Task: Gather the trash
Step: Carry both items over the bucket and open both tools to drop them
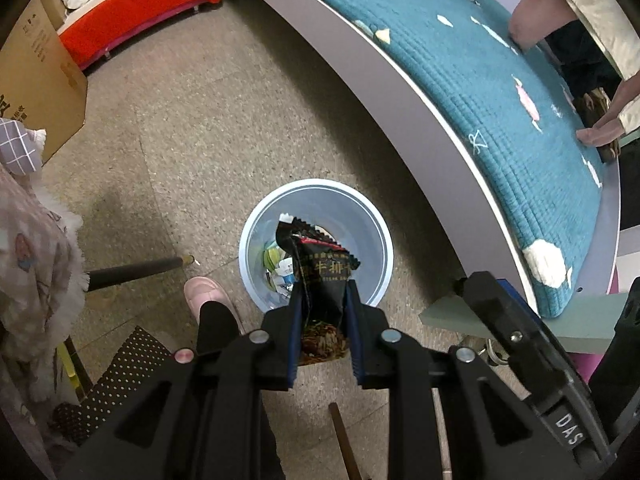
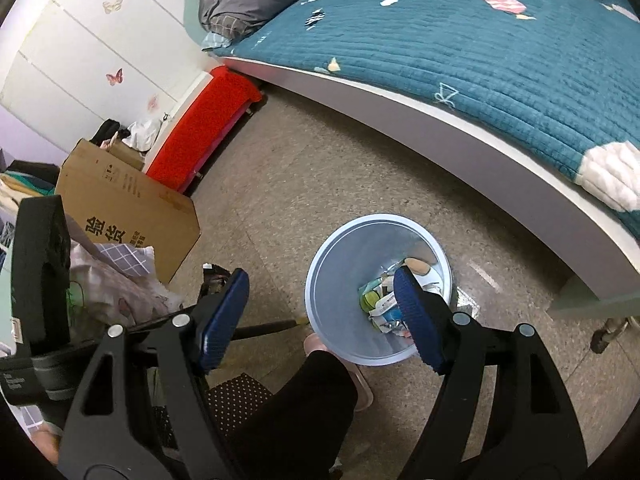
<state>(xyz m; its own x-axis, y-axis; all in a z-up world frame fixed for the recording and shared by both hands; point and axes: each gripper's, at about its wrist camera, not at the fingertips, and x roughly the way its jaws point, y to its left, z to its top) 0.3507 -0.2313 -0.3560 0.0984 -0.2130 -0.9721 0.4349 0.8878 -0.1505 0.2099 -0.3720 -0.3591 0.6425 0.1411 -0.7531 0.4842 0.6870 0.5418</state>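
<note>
Black snack wrapper (image 1: 322, 276) is pinched between my left gripper (image 1: 323, 300) fingers, hanging directly above the open mouth of the pale blue bin (image 1: 256, 232). Wrapper is crumpled, printed face toward the camera, its top edge sticking up past the fingertips.

Bin stands on the speckled floor (image 1: 192, 128), just beside the near edge of the bed. Inside, at the bottom: a small heap of mixed paper and packaging scraps (image 2: 384, 300), green, white and blue bits.

My right gripper (image 2: 320, 320) has its fingers spread wide, nothing between them. One blue pad (image 2: 420, 320) sits over the near side of the bin, the other (image 2: 220, 316) out to the left over the floor.

A pink slipper (image 1: 208, 296) and a dark trouser leg are touching or nearly touching the bin's near-left side. A black stick (image 1: 136, 270) lies on the floor to its left.

Bed (image 2: 460, 52) with teal quilted cover runs along the far and right side. Cardboard box (image 2: 128, 208) and a red-covered bench (image 2: 200, 136) are well apart on the far left.
</note>
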